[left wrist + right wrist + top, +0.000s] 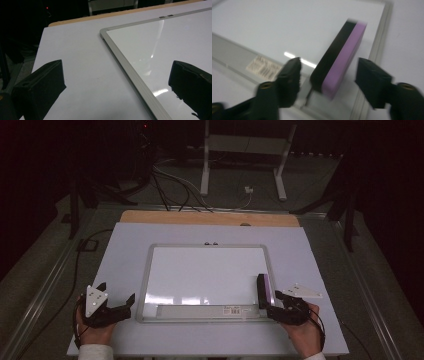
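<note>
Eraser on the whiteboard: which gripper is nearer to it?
Right. The right gripper is at the near end of the eraser, jaws open on either side without touching it. The left gripper sits off the whiteboard's left edge, across the board.

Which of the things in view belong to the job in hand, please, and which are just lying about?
In the job:
- eraser, black and purple, standing on the whiteboard between the open right tongs
- whiteboard
- left tongs, open beside the whiteboard's frame

Lying about:
- cables on the floor beyond the table
- white stand
</note>
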A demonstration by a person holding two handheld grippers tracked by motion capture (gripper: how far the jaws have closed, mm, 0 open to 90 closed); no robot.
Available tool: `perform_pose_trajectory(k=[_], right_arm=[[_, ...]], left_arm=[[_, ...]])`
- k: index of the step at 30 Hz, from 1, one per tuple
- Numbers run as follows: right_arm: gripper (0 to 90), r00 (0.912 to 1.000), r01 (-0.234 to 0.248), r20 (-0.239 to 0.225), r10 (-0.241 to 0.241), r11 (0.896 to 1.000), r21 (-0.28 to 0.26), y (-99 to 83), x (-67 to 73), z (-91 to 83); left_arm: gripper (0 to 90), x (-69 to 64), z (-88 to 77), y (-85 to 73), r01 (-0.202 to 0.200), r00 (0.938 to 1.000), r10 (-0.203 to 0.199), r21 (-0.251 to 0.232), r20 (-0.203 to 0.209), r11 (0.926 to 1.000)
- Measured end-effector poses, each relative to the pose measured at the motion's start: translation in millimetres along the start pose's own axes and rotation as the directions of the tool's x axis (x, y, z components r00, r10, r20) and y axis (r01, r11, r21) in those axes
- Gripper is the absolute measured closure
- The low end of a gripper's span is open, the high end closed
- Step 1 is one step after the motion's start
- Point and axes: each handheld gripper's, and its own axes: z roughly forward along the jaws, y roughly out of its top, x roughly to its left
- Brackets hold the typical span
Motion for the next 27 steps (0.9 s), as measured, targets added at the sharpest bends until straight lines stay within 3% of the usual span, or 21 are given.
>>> perform_pose_trajectory(k=[9, 12, 17, 20, 24, 27], right_arm=[[14.8, 0.9996, 0.018, 0.024, -0.015, 0.992, -0.122, 3.9, -22.2, -6.0], [11.9, 0.9996, 0.021, 0.023, -0.017, 0.984, -0.177, 1.7, -28.7, -12.1], [9.1, 0.9972, 0.051, 0.066, -0.035, 0.967, -0.249, -4.4, -37.6, -21.4], [7.3, 0.9966, 0.057, 0.074, -0.037, 0.952, -0.300, -10.2, -42.6, -25.0], [4.3, 0.9970, 0.051, 0.072, -0.029, 0.942, -0.332, -15.2, -49.3, -25.9], [3.2, 0.9966, 0.045, 0.080, -0.019, 0.940, -0.338, -17.7, -54.0, -24.7]], left_arm=[[1.2, 0.2, 0.3, -0.3, 0.000, 1.0000, 0.000, 0.001, 0.001, 1.0000], [1.2, 0.5, -0.7, 0.3, 0.000, 1.0000, 0.000, -0.003, 0.000, 1.0000], [1.2, 1.4, -2.6, 1.1, 0.005, 1.0000, -0.005, -0.016, 0.001, 0.9999], [1.2, 1.7, -4.2, 2.1, 0.007, 1.0000, -0.007, -0.026, 0.001, 0.9996], [1.2, 1.5, -5.8, 3.1, 0.008, 1.0000, -0.008, -0.037, 0.006, 0.9993], [1.2, 1.4, -7.5, 4.0, 0.011, 0.9999, -0.011, -0.050, 0.011, 0.9987]])
